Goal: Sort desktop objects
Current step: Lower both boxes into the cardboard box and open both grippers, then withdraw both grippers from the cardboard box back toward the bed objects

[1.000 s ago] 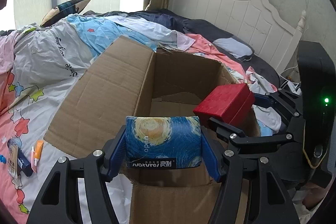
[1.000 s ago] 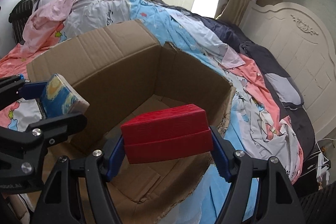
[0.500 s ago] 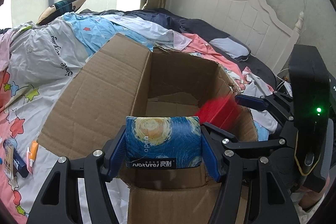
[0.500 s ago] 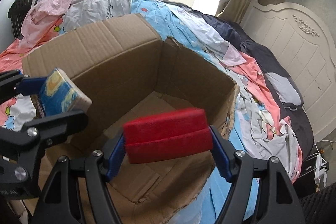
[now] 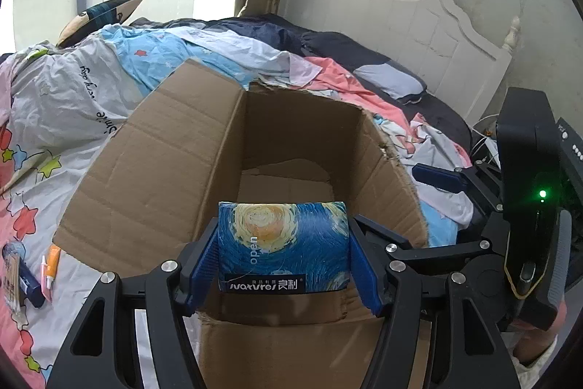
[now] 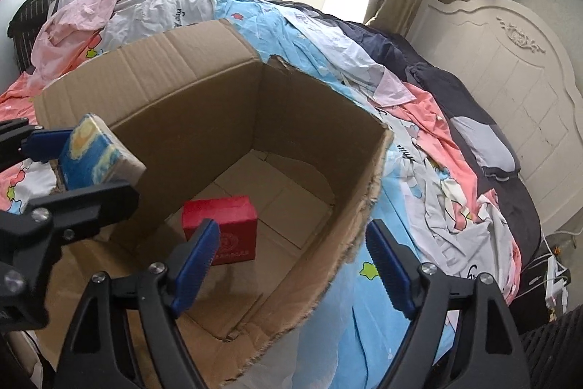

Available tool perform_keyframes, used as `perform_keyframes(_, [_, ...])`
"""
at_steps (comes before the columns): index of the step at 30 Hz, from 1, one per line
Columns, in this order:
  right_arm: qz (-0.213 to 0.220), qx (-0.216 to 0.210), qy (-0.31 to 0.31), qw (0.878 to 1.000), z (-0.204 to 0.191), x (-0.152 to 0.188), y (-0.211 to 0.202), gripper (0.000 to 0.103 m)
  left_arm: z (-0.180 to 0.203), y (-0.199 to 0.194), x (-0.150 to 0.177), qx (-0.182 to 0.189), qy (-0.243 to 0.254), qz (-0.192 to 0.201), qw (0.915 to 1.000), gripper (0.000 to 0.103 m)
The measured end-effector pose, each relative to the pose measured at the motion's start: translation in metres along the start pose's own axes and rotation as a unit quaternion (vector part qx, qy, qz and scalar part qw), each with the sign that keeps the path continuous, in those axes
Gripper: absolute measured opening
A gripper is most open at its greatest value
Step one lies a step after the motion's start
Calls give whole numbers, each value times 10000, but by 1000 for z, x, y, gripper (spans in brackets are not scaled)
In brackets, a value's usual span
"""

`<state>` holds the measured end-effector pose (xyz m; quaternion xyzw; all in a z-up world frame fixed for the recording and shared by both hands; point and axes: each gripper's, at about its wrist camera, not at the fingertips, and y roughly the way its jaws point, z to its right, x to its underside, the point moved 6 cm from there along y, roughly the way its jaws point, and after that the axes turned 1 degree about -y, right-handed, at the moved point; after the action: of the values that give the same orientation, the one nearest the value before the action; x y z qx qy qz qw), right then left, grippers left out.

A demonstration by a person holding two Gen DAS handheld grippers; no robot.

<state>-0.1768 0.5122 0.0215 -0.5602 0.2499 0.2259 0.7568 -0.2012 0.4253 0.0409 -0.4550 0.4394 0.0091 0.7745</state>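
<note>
My left gripper [image 5: 284, 261] is shut on a blue tissue pack [image 5: 282, 245] with a starry-night print, held over the near edge of an open cardboard box [image 5: 153, 170]. The pack also shows in the right wrist view [image 6: 94, 154], at the left. My right gripper [image 6: 291, 258] is open and empty over the box's right rim [image 6: 364, 207]. A red box [image 6: 224, 227] lies on the cardboard box floor, partly behind my right gripper's left finger [image 6: 196, 254]. The right gripper also shows in the left wrist view [image 5: 437, 179], at the right.
The cardboard box sits on a bed covered in patterned sheets [image 5: 47, 105] and loose clothes [image 6: 419, 105]. Small items, a dark tube [image 5: 25, 279] and an orange tube [image 5: 53, 258], lie on the sheet at the left. A white headboard [image 5: 400, 14] stands behind.
My right gripper has opened and the red box has dropped from it onto the floor of the cardboard box. My left gripper still holds the tissue pack over the near edge.
</note>
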Motion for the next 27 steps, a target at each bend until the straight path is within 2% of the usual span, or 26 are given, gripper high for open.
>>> perform_keyframes(10, [84,4,85,9999,8,6,-10,80,15,1,-1,118,87,-18,9999,68])
perform_keyframes(11, [77,-9,89,9999,8,6,-10,80,16,1,-1,119,93,-15,9999,70])
perform_keyframes(13, [55,-16,110,9999,9,8,-9,80,18,0,-2,119,101,-9,9999,84])
perform_keyframes(15, [48,-11,140,9999,12,10,-9,80,17,0,-2,97,65,-2,9999,92])
perform_keyframes(21, [30,20,212,9998,18,15,-8,79,11,0,-1,9,-58,-100,9999,96])
perform_keyframes(27, [-10,-10,204,9998,15,15,-7,79,10,-3,2,-184,52,-88,9998,103])
